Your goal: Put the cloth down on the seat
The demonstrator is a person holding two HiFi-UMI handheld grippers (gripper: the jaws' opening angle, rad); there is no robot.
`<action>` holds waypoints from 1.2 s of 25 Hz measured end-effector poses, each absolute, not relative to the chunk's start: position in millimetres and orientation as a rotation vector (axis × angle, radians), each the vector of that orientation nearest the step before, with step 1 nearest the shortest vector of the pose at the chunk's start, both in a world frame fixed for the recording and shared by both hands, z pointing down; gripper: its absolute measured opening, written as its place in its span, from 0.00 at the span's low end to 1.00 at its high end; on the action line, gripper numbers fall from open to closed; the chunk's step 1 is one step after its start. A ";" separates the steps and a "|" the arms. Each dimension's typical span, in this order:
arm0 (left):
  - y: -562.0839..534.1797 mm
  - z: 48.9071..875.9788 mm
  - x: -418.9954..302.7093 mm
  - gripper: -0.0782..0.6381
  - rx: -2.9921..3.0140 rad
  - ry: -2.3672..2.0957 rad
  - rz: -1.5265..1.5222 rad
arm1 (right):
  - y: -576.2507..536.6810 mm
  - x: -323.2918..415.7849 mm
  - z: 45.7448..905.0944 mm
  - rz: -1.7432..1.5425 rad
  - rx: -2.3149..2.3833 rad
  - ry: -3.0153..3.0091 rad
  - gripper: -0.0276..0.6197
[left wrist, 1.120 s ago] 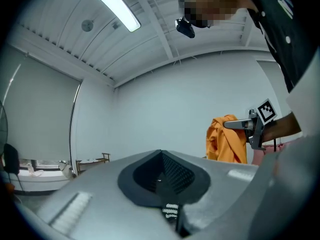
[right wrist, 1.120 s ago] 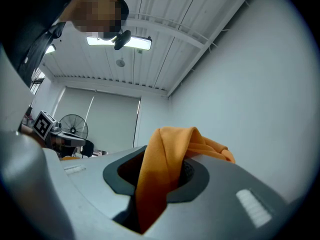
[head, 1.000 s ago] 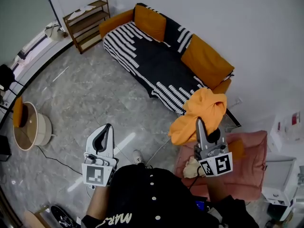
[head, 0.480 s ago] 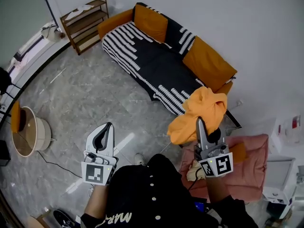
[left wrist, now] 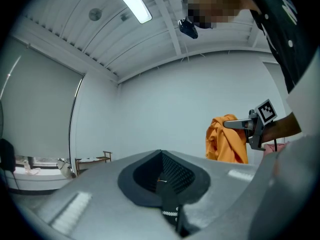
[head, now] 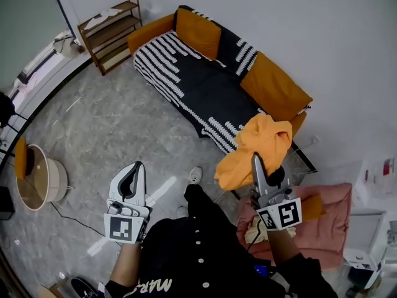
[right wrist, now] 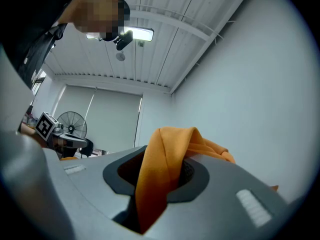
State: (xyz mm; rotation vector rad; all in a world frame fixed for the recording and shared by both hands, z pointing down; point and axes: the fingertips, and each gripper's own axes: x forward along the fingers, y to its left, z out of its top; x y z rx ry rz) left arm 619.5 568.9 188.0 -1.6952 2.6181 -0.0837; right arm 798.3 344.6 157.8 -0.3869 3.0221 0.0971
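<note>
The cloth (head: 263, 143) is pinched in the right claw (head: 255, 159), hung clear of the floor (head: 111, 123) for carrying; the seat (head: 205, 89) lies ahead of it. The left claw (head: 140, 166) is pressed together, empty.

Your cloth (head: 259, 148) is plain orange, the same orange as the cushions (head: 200, 31) on the sofa (head: 149, 31). Its throw (head: 205, 85) is black with white stripes. The floor (head: 105, 129) is grey and marbled, and the pad (head: 332, 222) is pink.

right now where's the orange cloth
Head view, right of centre: the orange cloth hangs from the right gripper, beside the sofa's near end.
</note>
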 end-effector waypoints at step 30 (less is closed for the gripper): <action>415.7 163.1 453.0 0.25 -1.577 2.641 -0.073 | 191.3 607.4 136.8 0.098 -0.220 2.986 0.24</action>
